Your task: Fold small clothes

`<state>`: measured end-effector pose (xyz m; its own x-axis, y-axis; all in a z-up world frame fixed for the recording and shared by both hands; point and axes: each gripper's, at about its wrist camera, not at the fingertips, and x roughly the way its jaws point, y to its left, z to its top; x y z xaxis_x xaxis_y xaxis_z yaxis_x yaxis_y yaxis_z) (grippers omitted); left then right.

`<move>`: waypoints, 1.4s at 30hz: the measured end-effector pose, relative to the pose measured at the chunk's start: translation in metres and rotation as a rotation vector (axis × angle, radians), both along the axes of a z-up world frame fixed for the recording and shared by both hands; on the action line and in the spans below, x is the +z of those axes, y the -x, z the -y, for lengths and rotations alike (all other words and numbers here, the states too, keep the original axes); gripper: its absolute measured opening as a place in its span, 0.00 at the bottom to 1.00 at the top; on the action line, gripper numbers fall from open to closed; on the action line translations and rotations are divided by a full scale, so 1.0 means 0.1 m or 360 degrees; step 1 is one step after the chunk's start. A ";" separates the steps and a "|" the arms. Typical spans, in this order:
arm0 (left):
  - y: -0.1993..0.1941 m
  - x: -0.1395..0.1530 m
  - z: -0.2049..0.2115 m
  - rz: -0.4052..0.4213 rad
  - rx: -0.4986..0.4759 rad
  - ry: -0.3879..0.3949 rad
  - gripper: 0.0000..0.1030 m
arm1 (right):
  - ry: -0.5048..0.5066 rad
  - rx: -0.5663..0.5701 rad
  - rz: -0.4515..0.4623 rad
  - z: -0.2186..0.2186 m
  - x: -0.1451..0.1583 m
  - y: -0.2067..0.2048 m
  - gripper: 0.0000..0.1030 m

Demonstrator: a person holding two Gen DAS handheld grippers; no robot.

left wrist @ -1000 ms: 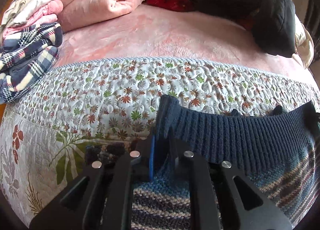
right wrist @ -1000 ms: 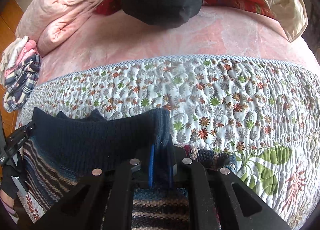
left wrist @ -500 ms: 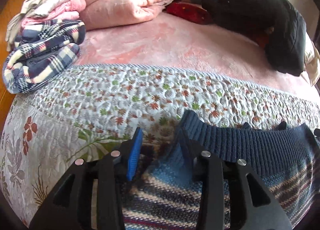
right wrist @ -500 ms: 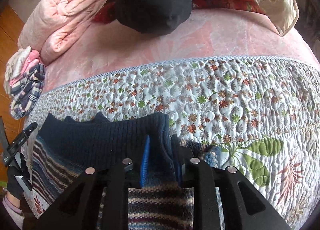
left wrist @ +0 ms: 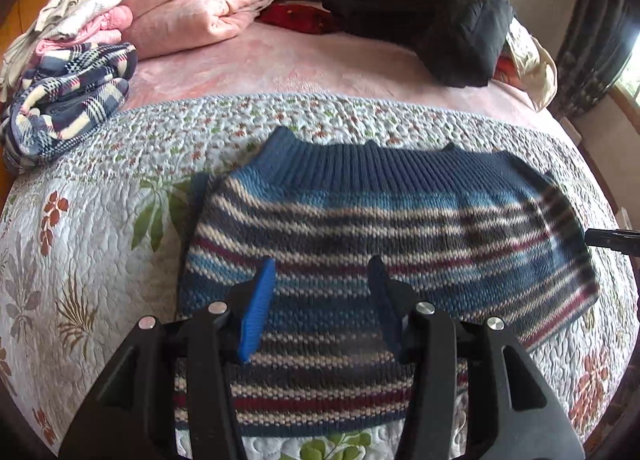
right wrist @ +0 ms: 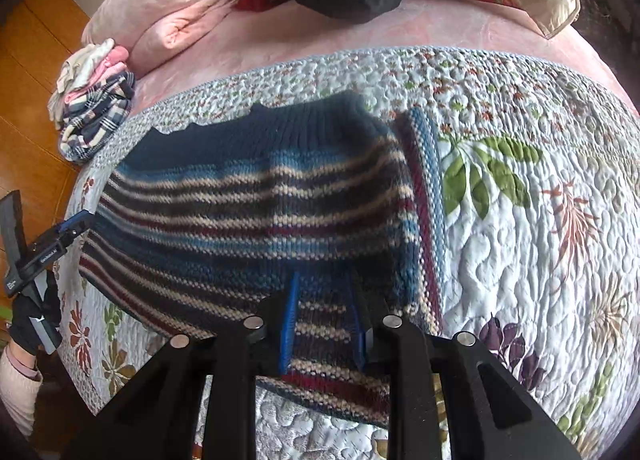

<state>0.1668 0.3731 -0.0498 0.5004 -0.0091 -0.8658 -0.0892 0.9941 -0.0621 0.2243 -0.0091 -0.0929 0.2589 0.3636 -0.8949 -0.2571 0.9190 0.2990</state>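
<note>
Between the left gripper's (left wrist: 322,296) widely parted fingers (left wrist: 260,300), which hold nothing, lies the striped knit sweater (left wrist: 360,228), spread flat on the quilted floral bedspread (left wrist: 100,220). The right gripper (right wrist: 324,314) also hangs empty, its fingers set narrower, over the garment's right portion. The sweater's long axis runs side to side across both views, with the navy ribbed band (left wrist: 380,172) at the far edge; the fold probably has to travel along that axis. Each gripper sits near its own end. Only the right wrist view shows a striped sleeve (right wrist: 424,196) lying alongside the body, and the person's left hand (right wrist: 28,324). Folded clothes (left wrist: 68,92) sit stacked well apart.
</note>
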 end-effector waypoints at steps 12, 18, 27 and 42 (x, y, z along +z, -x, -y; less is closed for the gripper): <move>0.12 -0.52 -0.19 -0.0117 0.0144 0.0107 0.47 | 0.0023 -0.0046 -0.0050 0.07 -0.43 0.10 0.21; 0.08 -0.46 -0.18 -0.0157 0.0184 0.0116 0.47 | -0.0101 -0.0113 -0.0081 0.18 -0.23 0.07 0.23; -0.01 -0.27 0.08 -0.0085 0.0097 0.0186 0.50 | -0.0111 -0.0237 -0.0116 0.49 -0.11 -0.19 0.65; -0.09 -0.61 0.10 -0.0174 0.0106 0.0265 0.52 | -0.0394 -0.0340 -0.0343 0.66 -0.64 -0.31 0.47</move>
<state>0.1763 0.3631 -0.1105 0.4077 -0.1265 -0.9043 -0.1697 0.9626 -0.2111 0.2557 -0.0751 -0.1569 0.1678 0.5334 -0.8290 0.0253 0.8384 0.5445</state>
